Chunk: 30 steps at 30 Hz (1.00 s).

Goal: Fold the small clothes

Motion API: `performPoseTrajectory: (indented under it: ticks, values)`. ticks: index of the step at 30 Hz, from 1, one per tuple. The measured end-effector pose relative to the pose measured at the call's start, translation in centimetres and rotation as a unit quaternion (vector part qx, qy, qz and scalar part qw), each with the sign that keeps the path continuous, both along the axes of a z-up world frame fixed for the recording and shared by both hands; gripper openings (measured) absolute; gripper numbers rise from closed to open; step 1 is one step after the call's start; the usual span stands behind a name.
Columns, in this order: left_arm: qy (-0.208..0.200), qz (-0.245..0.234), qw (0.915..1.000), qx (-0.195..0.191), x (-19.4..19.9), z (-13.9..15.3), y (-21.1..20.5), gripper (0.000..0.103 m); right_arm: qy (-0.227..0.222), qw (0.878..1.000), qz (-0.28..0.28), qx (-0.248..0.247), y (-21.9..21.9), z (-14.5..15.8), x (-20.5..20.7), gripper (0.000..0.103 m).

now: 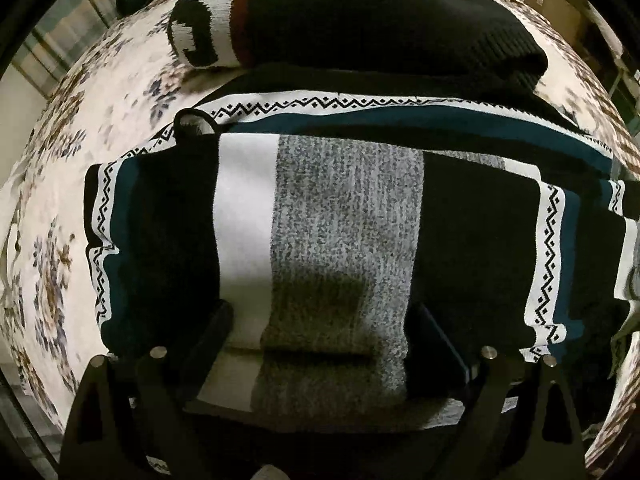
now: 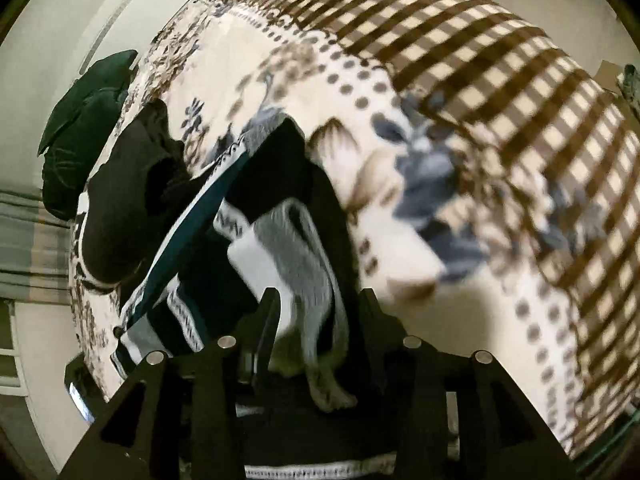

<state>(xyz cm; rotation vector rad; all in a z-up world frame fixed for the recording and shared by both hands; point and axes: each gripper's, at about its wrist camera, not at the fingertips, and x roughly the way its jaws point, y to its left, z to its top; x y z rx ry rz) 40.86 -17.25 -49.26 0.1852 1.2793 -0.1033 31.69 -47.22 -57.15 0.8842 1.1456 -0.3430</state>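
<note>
Surface: a bed covered by a floral bedspread (image 1: pixel 100 120) is seen in both views; in the right wrist view a brown-and-cream checked part (image 2: pixel 500 92) of the cover is seen beyond the flowers.
Task garment: a striped knitted sweater (image 1: pixel 344 220), with bands of black, white, flecked grey and teal and zigzag trim, is laid on the bedspread and already folded over itself in layers.
Long axis: in the left wrist view the sweater's length is seen to run across the frame from left to right, its colour bands running away from the camera.
Second garment: a folded black knit (image 1: pixel 360 20) with a red stripe and a white patterned band is laid just beyond the sweater, its near edge touching or overlapping the sweater's far edge.
Left gripper (image 1: pixel 320 328): the fingers are held wide apart over the near edge of the sweater, with the grey and white bands seen between them; whether the cloth is touched cannot be told.
Right gripper (image 2: pixel 316 320): the fingers are partly closed and a grey fold of the sweater (image 2: pixel 304 248) is caught between them; the view is blurred.
Other: a dark green cushion (image 2: pixel 84 128) is seen at the far edge of the bed.
</note>
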Motion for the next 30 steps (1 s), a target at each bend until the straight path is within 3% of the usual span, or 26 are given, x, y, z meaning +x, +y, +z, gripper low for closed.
performPoseTrajectory:
  ticks: [1, 3, 7, 11, 17, 22, 26, 30]
  values:
    - [-0.001, 0.002, 1.0, -0.003, -0.1, 0.3, 0.1, 0.093, 0.005, 1.0, 0.007, 0.0, 0.2, -0.2, 0.6, 0.043]
    - [-0.003, 0.006, 0.9999, -0.01, -0.2, 0.7, 0.4, 0.093, 0.013, 0.999, 0.02, -0.024, 0.9, -0.1, 1.6, 0.015]
    - [-0.016, 0.012, 0.9998, -0.009, -0.2, 1.4, 1.2, 0.093, 0.001, 0.994, 0.05, -0.096, 2.2, 1.7, 1.7, 0.012]
    - [0.004, 0.031, 0.9995, -0.01, 0.4, 0.1, 2.6, 0.093, 0.052, 0.995, 0.053, -0.064, 1.8, -0.8, 1.6, 0.014]
    - [-0.023, 0.042, 0.9988, -0.015, 0.7, 1.7, 3.6, 0.093, 0.02, 0.998, 0.031, -0.051, 1.4, 1.6, 0.3, 0.036]
    - [0.008, 0.021, 0.9996, 0.016, 0.8, -1.3, 2.8, 0.094, 0.06, 0.995, 0.057, -0.061, 2.8, 0.7, 1.2, 0.038]
    - [0.004, 0.014, 0.9998, 0.014, 0.1, -0.8, 3.1, 0.094, 0.115, 0.99, 0.063, -0.061, 2.9, -1.7, 0.7, 0.038]
    - [0.006, 0.026, 0.9996, -0.003, -0.9, -0.2, 4.1, 0.094, 0.106, 0.991, 0.065, -0.055, 3.0, -1.5, -0.3, 0.041]
